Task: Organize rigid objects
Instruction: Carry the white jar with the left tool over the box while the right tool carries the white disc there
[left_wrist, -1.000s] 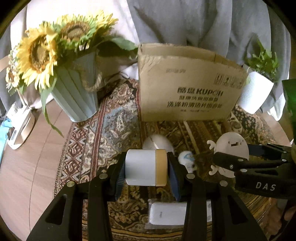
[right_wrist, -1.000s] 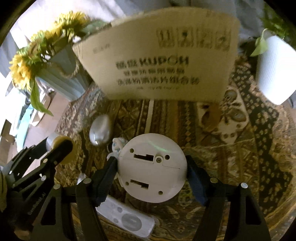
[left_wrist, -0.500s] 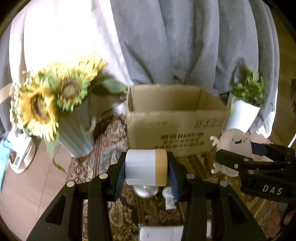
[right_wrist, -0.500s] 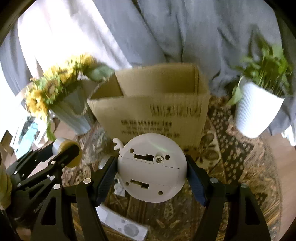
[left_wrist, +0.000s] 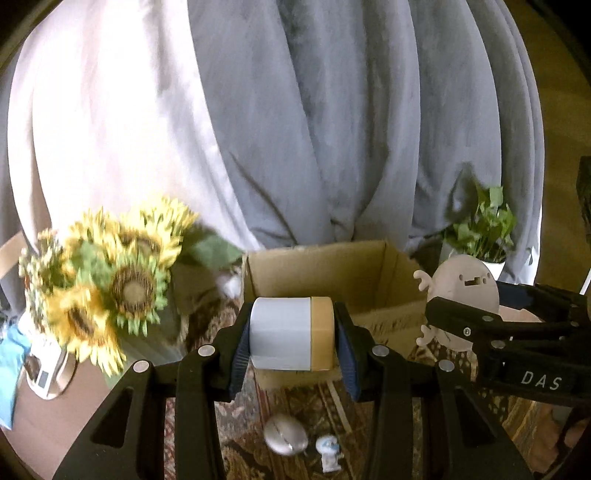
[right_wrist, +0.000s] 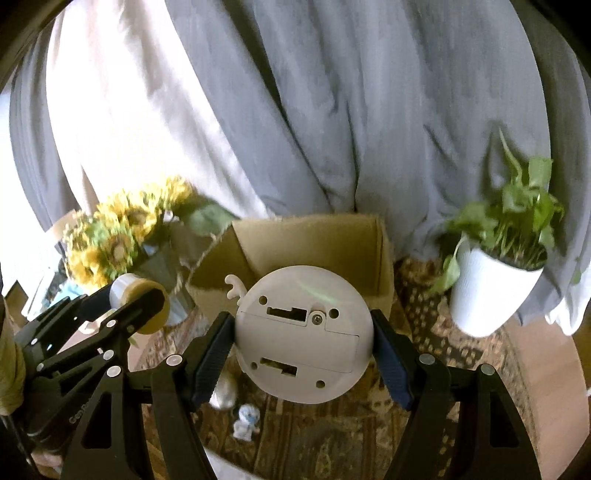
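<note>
A white jar (left_wrist: 291, 339) with a tan lid lies sideways between the blue pads of the left gripper (left_wrist: 291, 341), whose jaws are closed onto its two ends, one pad on the base and one on the lid. It hangs in the air in front of an open cardboard box (left_wrist: 325, 275), near the box's front wall. In the right wrist view the same jar (right_wrist: 138, 297) shows at the left, pinched in the left gripper (right_wrist: 142, 301).

The right gripper (right_wrist: 303, 341) has its jaws clamped on the sides of a round white toy (right_wrist: 303, 332), which faces the camera with its flat underside: a battery cover, a screw and several small holes. A small antler-like piece sticks out at its upper left. The toy is held up in front of the box (right_wrist: 314, 240), whose inside looks bare where it can be seen. From the left wrist view the toy (left_wrist: 463, 286) appears at the right, gripped by the right gripper (left_wrist: 465, 317).

Below both grippers, on a patterned rug (right_wrist: 436, 343), lie a silver egg-shaped object (left_wrist: 285, 437) and a small white and blue figurine (left_wrist: 330, 447), just beside each other. A vase of sunflowers (left_wrist: 110, 288) stands left of the box, and a green plant in a white pot (right_wrist: 495, 288) stands right of it. Grey and white curtains (left_wrist: 332, 122) hang behind everything.
</note>
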